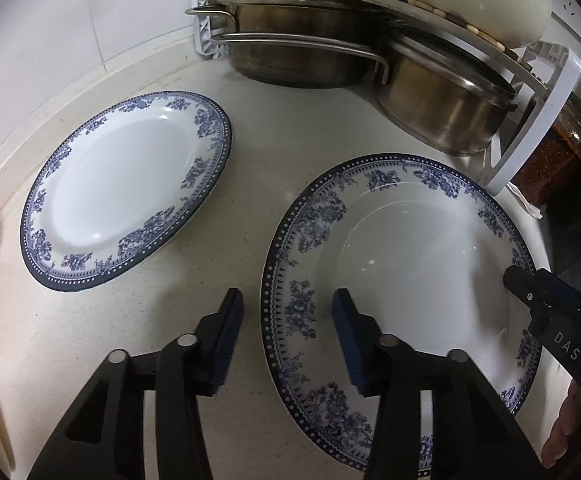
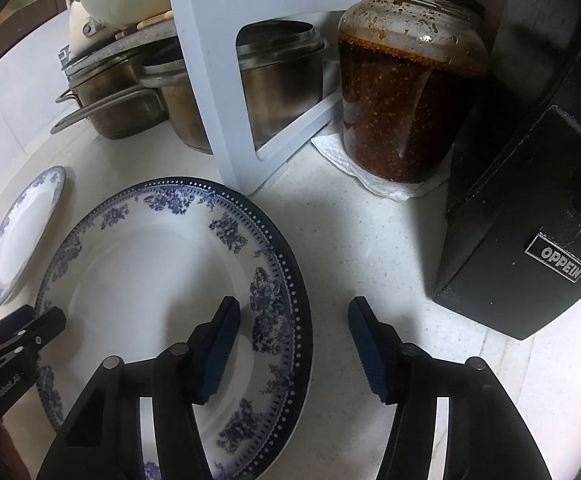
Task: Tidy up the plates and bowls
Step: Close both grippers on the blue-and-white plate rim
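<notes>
The large plate [image 1: 402,280] lies flat on the counter [image 1: 250,168], lower right of the left view; a smaller plate [image 1: 126,188] sits apart, centre left. The left gripper [image 1: 288,312] straddles the near-left rim, jaws partly open, pads not pressing. The right gripper [image 2: 294,320] straddles the opposite rim, likewise gripping nothing. Risk: uneven closure could tip the plate or slide it into the white rack [image 2: 218,100] and jar [image 2: 406,92].
</notes>
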`<state>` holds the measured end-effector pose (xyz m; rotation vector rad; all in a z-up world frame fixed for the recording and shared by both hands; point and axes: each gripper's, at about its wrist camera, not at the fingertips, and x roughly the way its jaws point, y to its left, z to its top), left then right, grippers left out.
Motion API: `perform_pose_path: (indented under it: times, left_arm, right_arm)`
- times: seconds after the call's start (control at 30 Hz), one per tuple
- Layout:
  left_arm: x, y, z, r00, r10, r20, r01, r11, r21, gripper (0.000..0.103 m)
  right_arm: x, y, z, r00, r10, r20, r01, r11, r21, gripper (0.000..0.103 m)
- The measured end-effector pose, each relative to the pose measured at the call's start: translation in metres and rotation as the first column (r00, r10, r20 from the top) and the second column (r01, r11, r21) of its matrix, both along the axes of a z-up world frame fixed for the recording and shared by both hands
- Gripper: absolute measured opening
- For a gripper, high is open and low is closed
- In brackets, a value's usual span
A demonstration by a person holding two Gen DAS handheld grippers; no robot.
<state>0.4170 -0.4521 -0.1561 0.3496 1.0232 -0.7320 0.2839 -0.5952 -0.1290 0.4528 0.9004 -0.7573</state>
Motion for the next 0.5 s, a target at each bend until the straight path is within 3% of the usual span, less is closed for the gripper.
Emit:
perform_pose_path:
  times: [0.07,0.17,0.5]
  left_arm:
    - [0.0006,-0.0005,0.0002,1.000,-0.006,-0.010,0.006,1.000,-0.008,0.036]
    - [0.0006,-0.0014,0.0006,1.000,-0.008,-0.015,0.008,1.000,-0.006,0.034]
    - [-0.0030,0.0043,0.0023,1.000,-0.001,-0.018,0.001,1.000,-0.017,0.033]
  right_arm:
    - [0.0020,0.0007,0.0011,1.000,0.021,0.005,-0.021,1.000,0.006,0.049]
    - [0.0052,0.0020,0.0023,0.999,0.049,0.010,-0.049,0.999,0.018,0.038]
    - [0.0078,0.0030,0.0035,0.999,0.051,-0.003,-0.051,0.999,0.018,0.036]
